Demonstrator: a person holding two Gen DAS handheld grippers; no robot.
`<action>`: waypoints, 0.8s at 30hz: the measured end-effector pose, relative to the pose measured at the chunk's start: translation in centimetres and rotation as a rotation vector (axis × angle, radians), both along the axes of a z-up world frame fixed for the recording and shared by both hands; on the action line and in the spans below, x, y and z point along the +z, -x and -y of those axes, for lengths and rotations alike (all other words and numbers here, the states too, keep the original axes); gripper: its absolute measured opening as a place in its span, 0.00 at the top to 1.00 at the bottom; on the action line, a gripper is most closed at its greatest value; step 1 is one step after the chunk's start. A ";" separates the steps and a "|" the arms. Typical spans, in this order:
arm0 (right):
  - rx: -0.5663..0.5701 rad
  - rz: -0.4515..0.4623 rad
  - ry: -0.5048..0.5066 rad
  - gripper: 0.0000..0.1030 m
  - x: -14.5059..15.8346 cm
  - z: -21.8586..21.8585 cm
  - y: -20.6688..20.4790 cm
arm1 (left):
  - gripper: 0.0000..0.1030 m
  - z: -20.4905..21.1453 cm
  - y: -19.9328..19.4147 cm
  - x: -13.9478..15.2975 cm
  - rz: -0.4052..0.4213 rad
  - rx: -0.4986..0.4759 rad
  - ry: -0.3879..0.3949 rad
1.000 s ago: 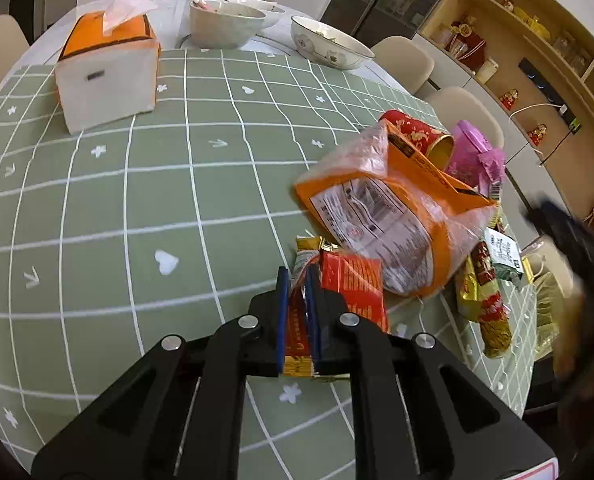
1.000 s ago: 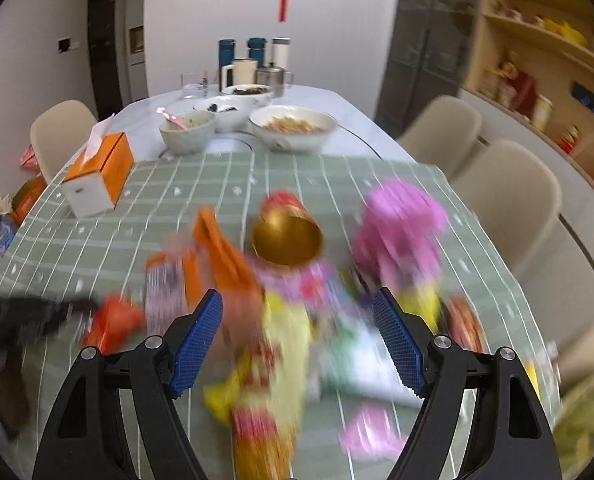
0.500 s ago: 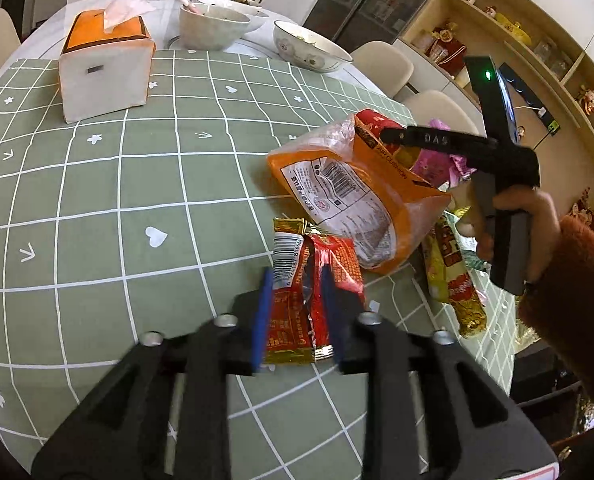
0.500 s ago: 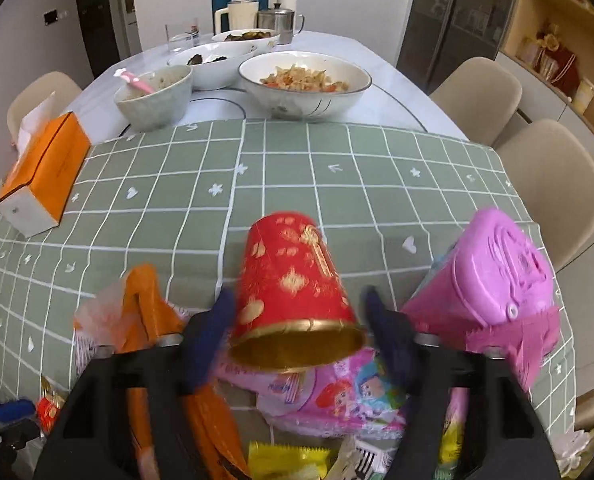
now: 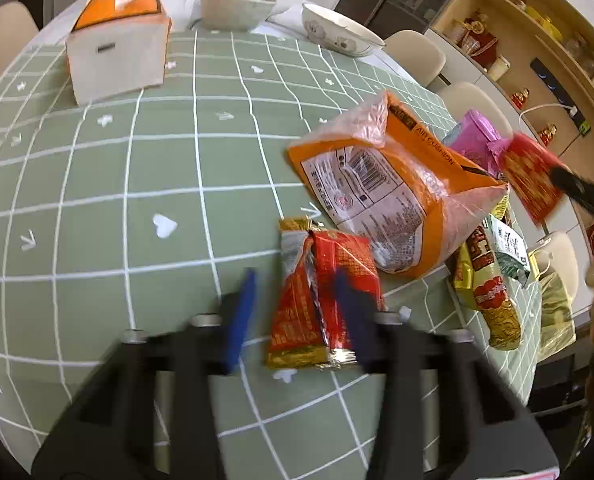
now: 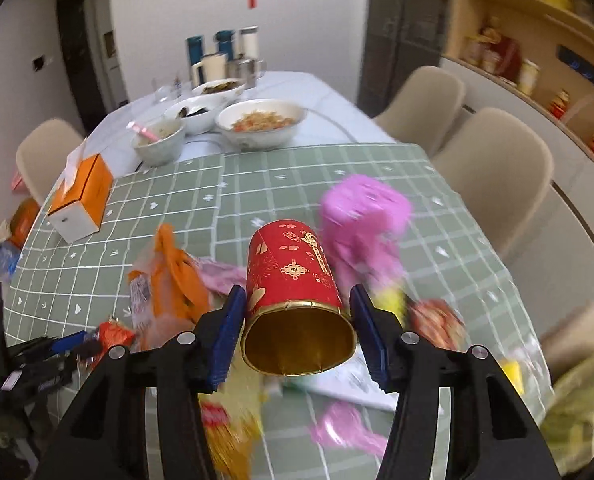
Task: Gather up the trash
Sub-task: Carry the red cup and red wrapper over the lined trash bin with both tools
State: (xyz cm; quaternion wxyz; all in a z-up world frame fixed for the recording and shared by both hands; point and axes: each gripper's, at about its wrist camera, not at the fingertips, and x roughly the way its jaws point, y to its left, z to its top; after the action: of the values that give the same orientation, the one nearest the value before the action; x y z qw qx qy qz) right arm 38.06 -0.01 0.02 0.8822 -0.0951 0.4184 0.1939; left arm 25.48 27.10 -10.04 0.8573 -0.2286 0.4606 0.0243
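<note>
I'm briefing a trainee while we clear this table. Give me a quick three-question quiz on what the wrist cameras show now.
1. True or false: the tissue box stands on the green tablecloth.
2. What sits between the jaws of the right gripper?
3. In the right wrist view, the orange bag lies: A) left of the pink pack; B) right of it; C) among the bowls.

Key: 1 true. 2 the red paper cup; the jaws have just been closing on it. 3 A.

Bare green tablecloth (image 5: 97, 208) lies open left of the wrapper heap (image 5: 401, 200); tissue box (image 5: 117, 56) blocks far left.
</note>
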 end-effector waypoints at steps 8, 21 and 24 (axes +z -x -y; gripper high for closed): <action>-0.094 0.043 -0.035 0.50 2.6 7.9 3.8 | 0.88 3.5 1.9 4.5 0.098 -0.035 -0.039; -0.228 0.180 -0.085 0.50 6.2 27.0 6.7 | 0.88 21.7 0.2 13.6 0.296 -0.178 -0.035; -0.296 0.210 -0.078 0.50 6.4 32.4 7.6 | 0.88 28.9 -2.0 15.1 0.323 -0.298 -0.062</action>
State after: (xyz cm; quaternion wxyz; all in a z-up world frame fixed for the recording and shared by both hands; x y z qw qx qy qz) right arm 30.50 -32.37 6.46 0.9429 -0.0181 0.3256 0.0670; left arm 27.46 -1.76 5.11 0.9207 -0.1324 0.3450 -0.1253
